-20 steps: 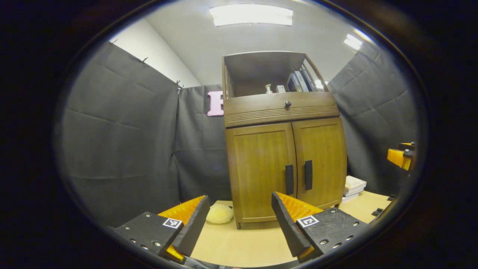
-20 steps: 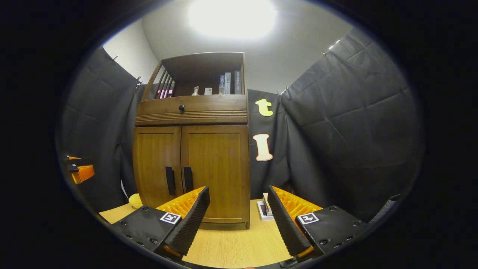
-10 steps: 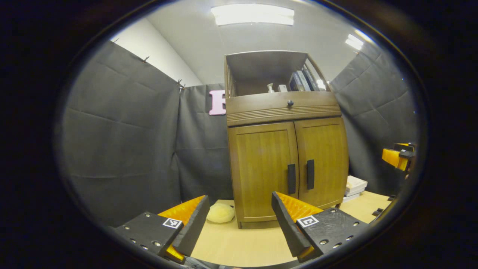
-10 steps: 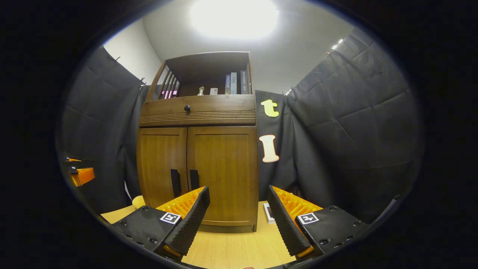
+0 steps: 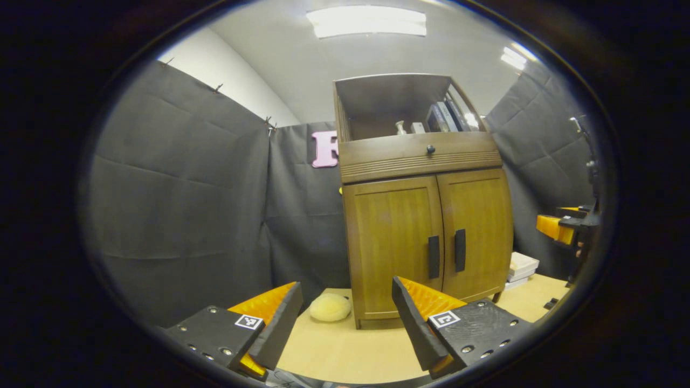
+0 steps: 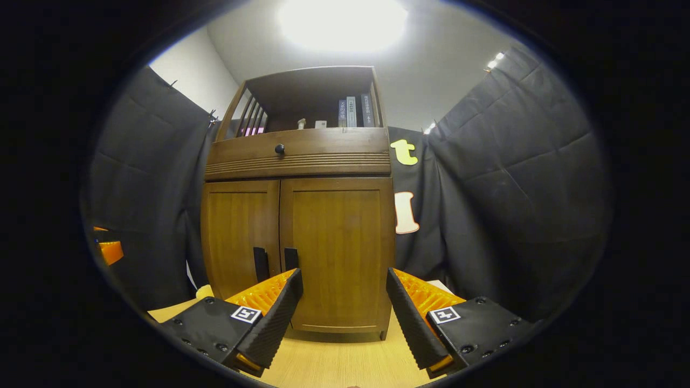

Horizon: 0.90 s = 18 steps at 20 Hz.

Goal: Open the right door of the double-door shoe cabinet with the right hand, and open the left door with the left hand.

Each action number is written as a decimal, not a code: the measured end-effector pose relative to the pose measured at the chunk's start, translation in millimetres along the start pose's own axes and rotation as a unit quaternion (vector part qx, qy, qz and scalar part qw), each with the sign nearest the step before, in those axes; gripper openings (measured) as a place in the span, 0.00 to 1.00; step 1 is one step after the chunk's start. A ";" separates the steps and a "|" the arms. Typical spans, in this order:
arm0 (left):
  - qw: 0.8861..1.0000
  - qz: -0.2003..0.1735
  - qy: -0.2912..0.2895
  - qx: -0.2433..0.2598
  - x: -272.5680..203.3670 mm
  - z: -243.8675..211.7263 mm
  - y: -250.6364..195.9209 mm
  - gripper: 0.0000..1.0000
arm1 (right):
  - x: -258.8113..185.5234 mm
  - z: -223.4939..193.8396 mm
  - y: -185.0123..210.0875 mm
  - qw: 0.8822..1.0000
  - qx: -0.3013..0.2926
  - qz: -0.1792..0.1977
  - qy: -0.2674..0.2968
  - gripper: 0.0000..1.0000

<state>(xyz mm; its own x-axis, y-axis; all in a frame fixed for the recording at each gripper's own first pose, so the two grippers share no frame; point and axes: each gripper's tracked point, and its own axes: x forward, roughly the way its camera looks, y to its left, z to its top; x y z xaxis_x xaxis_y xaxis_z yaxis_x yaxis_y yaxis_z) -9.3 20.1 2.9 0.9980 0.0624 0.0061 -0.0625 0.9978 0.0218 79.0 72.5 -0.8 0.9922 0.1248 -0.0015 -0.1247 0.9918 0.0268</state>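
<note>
The wooden shoe cabinet [image 5: 426, 215] [image 6: 302, 226] stands on the table with both doors closed. Its left door [image 5: 396, 245] and right door [image 5: 477, 229] each carry a black vertical handle near the middle seam: left handle [image 5: 433, 256], right handle [image 5: 460, 250]. In the right gripper view the right door [image 6: 339, 253] fills the middle, with the right handle [image 6: 291, 257] just above one finger. My left gripper [image 5: 347, 318] is open, well short of the cabinet. My right gripper [image 6: 345, 315] is open, close in front of the right door, and appears at the far right of the left gripper view [image 5: 563, 229].
A drawer with a round knob [image 5: 430, 149] and an open shelf with books [image 5: 444, 116] sit above the doors. A pale fluffy ball [image 5: 330, 307] lies left of the cabinet base. Stacked books [image 5: 522, 267] rest to its right. Black cloth walls enclose the wooden table [image 5: 345, 350].
My right gripper has moved closer to the cabinet, so the right door looms larger. The left gripper view has shifted so the cabinet sits further right.
</note>
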 end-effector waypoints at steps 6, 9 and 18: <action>1.000 0.026 0.002 0.002 2.8 -2.2 6.1 0.94 | 37.2 -4.9 20.2 1.000 0.008 0.021 -0.001 0.97; 0.999 0.040 0.005 0.005 4.6 -1.8 8.5 0.95 | 56.1 -6.5 28.7 1.000 0.011 0.030 -0.001 0.97; 0.995 0.100 0.012 0.015 -11.5 35.2 10.5 0.96 | 110.4 -26.0 64.5 0.998 0.017 0.059 0.014 0.96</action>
<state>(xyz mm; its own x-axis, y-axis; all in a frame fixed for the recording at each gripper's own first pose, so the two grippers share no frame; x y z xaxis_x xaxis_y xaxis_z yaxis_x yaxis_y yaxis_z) -21.7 29.0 38.2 0.9656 0.2598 -0.0103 -0.2589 0.9645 0.0529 180.4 150.9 -25.2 0.9700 0.2419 -0.0239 -0.2401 0.9688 0.0619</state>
